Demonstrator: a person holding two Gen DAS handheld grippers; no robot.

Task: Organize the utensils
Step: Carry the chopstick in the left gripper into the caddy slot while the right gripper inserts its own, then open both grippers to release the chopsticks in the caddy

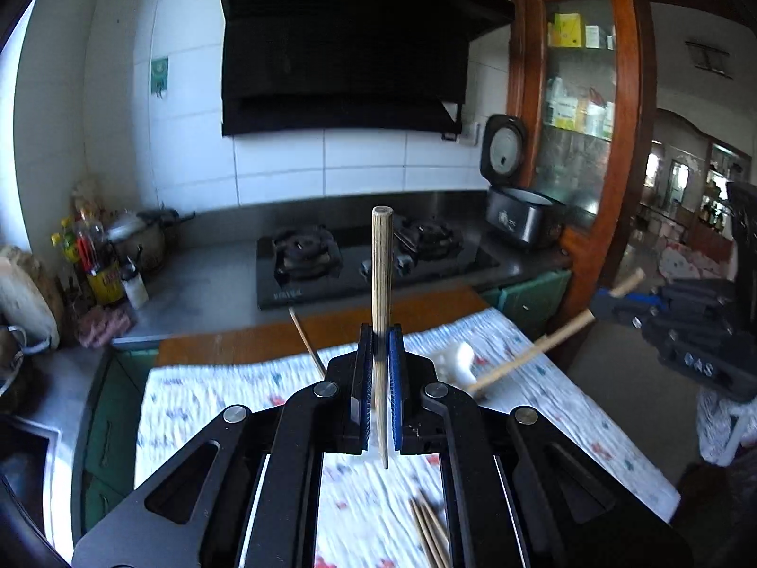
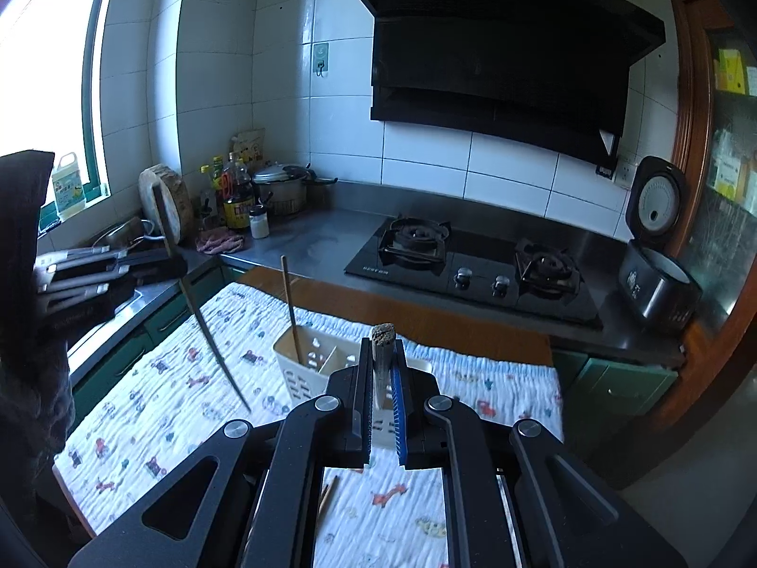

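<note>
My left gripper (image 1: 378,336) is shut on a wooden chopstick (image 1: 381,274) that stands upright between its blue pads, held above the patterned cloth. It also shows at the left of the right wrist view (image 2: 208,331). My right gripper (image 2: 381,355) is shut on a wooden-handled utensil (image 2: 382,352); in the left wrist view its handle (image 1: 534,350) slants down to a white head (image 1: 456,362). A white divided utensil holder (image 2: 326,362) stands on the cloth just beyond my right gripper, with one chopstick (image 2: 289,307) in it. Loose chopsticks (image 1: 428,532) lie on the cloth.
The table carries a white patterned cloth (image 2: 189,378). Behind it runs a steel counter with a gas hob (image 2: 473,274), an open rice cooker (image 2: 657,279), bottles and a pot (image 2: 279,189). A range hood (image 2: 497,71) hangs above. A wooden cabinet (image 1: 577,109) stands right.
</note>
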